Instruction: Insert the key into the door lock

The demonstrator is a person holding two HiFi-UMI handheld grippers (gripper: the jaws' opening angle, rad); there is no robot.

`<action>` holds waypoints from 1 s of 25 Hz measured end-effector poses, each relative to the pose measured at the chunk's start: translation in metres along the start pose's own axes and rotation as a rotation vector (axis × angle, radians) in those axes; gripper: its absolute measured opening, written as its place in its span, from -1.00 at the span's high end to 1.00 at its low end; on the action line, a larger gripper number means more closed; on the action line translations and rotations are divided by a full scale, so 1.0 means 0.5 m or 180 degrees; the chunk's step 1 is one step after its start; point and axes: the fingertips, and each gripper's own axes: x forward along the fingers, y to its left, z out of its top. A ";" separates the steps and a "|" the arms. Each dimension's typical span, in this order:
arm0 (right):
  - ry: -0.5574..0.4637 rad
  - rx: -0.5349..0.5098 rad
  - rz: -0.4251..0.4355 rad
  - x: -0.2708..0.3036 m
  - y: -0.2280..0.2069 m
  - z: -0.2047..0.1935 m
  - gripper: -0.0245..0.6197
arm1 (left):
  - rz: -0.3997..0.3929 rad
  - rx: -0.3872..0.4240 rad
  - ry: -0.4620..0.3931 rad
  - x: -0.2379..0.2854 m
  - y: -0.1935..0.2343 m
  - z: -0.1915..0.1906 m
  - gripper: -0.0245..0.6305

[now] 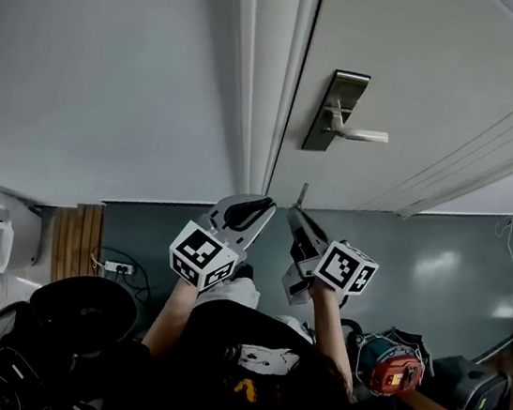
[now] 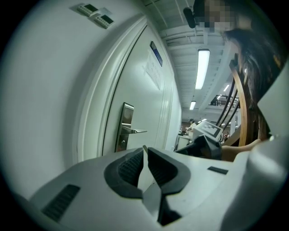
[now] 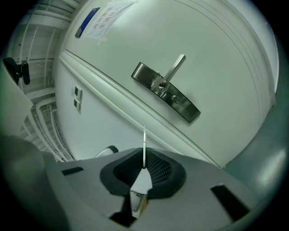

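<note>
A metal lock plate (image 1: 334, 111) with a lever handle (image 1: 361, 134) sits on the white door (image 1: 427, 72). My right gripper (image 1: 295, 214) is below it, shut on a thin key (image 1: 301, 194) whose blade points at the door. In the right gripper view the key (image 3: 144, 144) sticks up edge-on from the right gripper (image 3: 144, 166), well short of the lock plate (image 3: 165, 92) and its handle (image 3: 174, 70). My left gripper (image 1: 263, 212) is beside it, shut with nothing held. In the left gripper view its tips (image 2: 144, 151) meet, with the lock plate (image 2: 124, 126) beyond.
The door frame (image 1: 270, 78) runs left of the lock, with a white wall (image 1: 115, 66) beyond it. On the floor lie a red tool (image 1: 392, 368), a black bag (image 1: 80, 312) and a power strip (image 1: 117, 267). Wall switches (image 3: 77, 98) are beside the frame.
</note>
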 end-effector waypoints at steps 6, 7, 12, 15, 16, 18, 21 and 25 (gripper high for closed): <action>-0.0132 0.0105 -0.0131 0.059 -0.027 0.055 0.86 | -0.0200 -0.0044 0.0033 0.051 0.065 0.002 0.82; -0.0156 0.0123 -0.0135 0.064 -0.029 0.062 0.86 | -0.0227 -0.0043 0.0038 0.056 0.070 0.002 0.82; -0.0207 0.0246 -0.0112 0.075 -0.044 0.089 0.86 | -0.0325 -0.0058 0.0059 0.085 0.073 0.001 0.82; -0.0212 0.0296 -0.0070 0.082 -0.056 0.111 0.86 | -0.0330 -0.0012 0.0057 0.104 0.075 0.009 0.82; -0.0208 0.0320 -0.0050 0.085 -0.061 0.117 0.86 | -0.0321 0.0007 0.0053 0.110 0.076 0.013 0.82; -0.0190 0.0369 -0.0008 0.088 -0.071 0.129 0.86 | -0.0296 0.0027 0.0037 0.121 0.075 0.022 0.82; -0.0143 0.0468 0.0075 0.091 -0.085 0.141 0.86 | -0.0250 0.0035 0.0014 0.135 0.069 0.031 0.82; -0.0050 0.0697 0.0213 0.103 -0.110 0.149 0.86 | -0.0152 0.0025 0.0001 0.154 0.064 0.025 0.82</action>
